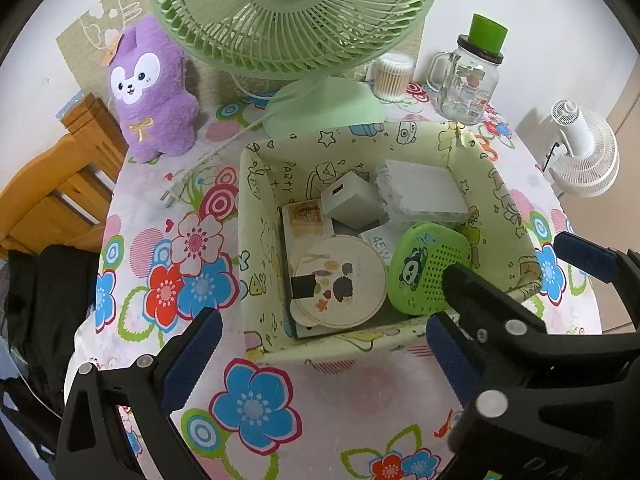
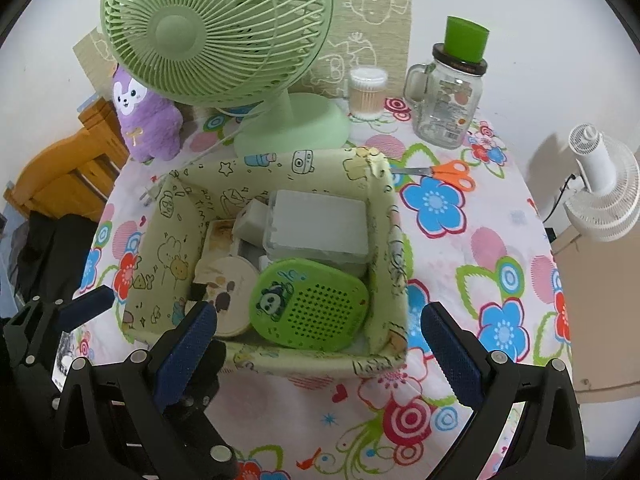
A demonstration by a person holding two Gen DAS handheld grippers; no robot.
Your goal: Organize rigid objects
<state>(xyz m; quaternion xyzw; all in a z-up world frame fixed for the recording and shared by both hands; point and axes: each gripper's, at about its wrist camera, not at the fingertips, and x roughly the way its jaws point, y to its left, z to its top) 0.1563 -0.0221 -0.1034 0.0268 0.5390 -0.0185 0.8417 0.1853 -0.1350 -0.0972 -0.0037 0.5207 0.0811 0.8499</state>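
Plush [image 2: 144,120], fan [image 2: 224,40], swab jar [image 2: 366,92], mug [image 2: 448,100] and scissors [image 2: 444,174] are ranged left to right behind the basket [image 2: 380,240]. Bare cloth [image 2: 480,220] is left to its right. In it a round tin [image 2: 232,296] is laid left, a green case [image 2: 308,304] right, long axis crosswise, a white box [image 2: 320,224] behind. Left gripper [image 1: 320,356] and right gripper [image 2: 320,344] are held spread, empty, at its near rim.
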